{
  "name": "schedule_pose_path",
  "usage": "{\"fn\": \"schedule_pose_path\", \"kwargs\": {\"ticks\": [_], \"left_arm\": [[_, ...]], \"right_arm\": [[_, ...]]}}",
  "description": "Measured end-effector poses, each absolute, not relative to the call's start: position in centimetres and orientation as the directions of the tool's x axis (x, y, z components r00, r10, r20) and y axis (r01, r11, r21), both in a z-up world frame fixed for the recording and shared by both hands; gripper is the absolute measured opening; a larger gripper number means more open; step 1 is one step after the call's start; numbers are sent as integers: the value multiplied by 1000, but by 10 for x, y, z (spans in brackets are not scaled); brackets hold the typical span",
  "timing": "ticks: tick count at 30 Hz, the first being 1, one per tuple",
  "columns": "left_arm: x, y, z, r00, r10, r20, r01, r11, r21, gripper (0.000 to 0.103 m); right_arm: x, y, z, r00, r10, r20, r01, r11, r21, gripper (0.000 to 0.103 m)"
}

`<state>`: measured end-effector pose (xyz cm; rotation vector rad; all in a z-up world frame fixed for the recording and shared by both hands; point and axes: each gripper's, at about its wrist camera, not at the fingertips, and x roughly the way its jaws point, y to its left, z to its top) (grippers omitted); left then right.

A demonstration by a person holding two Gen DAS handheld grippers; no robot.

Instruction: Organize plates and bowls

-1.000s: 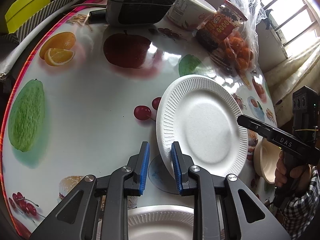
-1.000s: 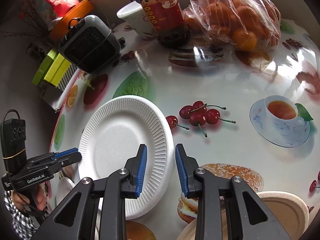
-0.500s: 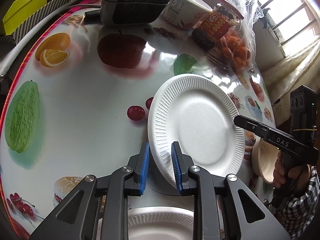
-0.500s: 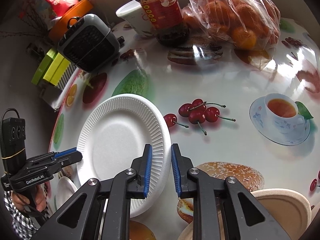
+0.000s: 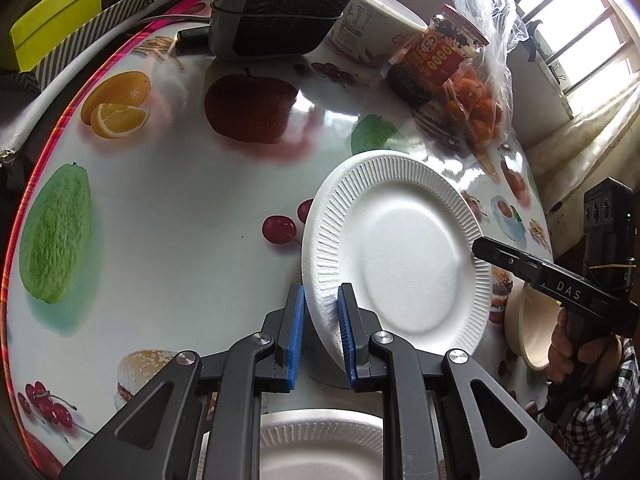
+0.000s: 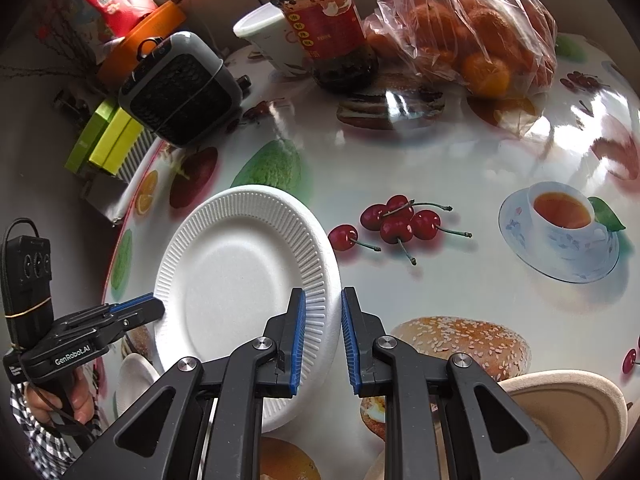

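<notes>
— Position of round white ribbed foam plate (image 5: 400,248)?
— It is held tilted at centre frame above the fruit-printed desk (image 5: 180,200).
— Tools?
— Opposite rims are clamped: left tool (image 5: 320,336) just closed, right tool (image 6: 323,340) closed.

White foam plate (image 5: 404,248), ribbed rim. Second white plate (image 5: 320,444), same ribbing. Beige bowl (image 6: 576,420). Glossy white tablecloth (image 6: 440,160) printed with red cherries, green fruit, orange slices, burgers, teacup. Black grippers, blue pads (image 6: 298,336). Grey-black fan (image 6: 180,88). Red-labelled jar (image 6: 324,20). Black-and-white checked sleeve (image 5: 600,420).
</notes>
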<state>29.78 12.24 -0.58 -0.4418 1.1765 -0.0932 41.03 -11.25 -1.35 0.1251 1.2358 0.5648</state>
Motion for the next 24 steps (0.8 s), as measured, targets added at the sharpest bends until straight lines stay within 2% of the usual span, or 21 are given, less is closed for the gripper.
{"fn": "schedule_pose_path", "kwargs": {"ticks": [24], "left_arm": [[257,131,26,452,-303,-839,-141,905,-402,18]], "right_arm": [[369,-112,17,233,505,-831,-359,839,409,17]]}}
